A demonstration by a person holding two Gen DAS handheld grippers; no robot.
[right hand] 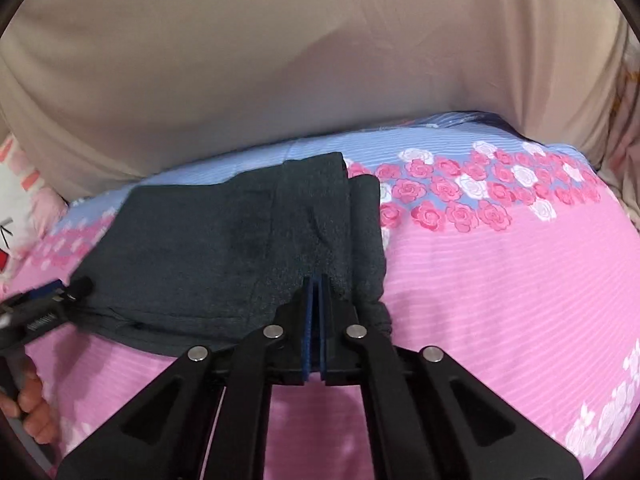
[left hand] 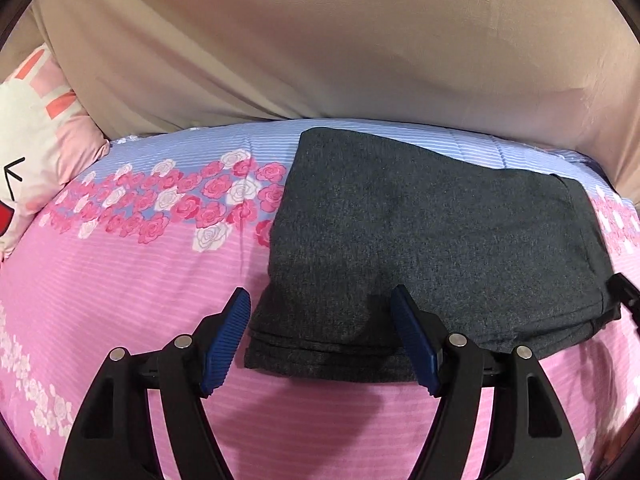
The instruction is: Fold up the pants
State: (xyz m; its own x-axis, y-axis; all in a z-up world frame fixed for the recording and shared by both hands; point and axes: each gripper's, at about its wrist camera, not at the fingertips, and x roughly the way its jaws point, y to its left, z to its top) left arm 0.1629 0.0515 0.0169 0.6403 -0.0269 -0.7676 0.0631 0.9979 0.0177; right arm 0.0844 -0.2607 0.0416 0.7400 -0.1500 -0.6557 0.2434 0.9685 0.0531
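The dark grey pants (left hand: 420, 220) lie folded into a thick stack on the bed, several layers showing at the near edge. My left gripper (left hand: 320, 292) is open, its blue pads astride the stack's near left corner without touching it. In the right wrist view the pants (right hand: 200, 240) sit left of centre, their right end in loose vertical folds. My right gripper (right hand: 318, 280) is shut, pads pressed flat together, tips over the near right edge of the pants; no cloth shows between them. The left gripper (right hand: 52, 300) appears at the left edge, the right gripper (left hand: 624, 292) at the far right.
The bed sheet (left hand: 140, 288) is pink-striped with a band of roses and a blue strip at the back. Beige draped cloth (left hand: 320, 40) rises behind the bed. A cartoon pillow (left hand: 28, 128) lies at the far left. A person's hand (right hand: 28, 408) holds the left gripper's handle.
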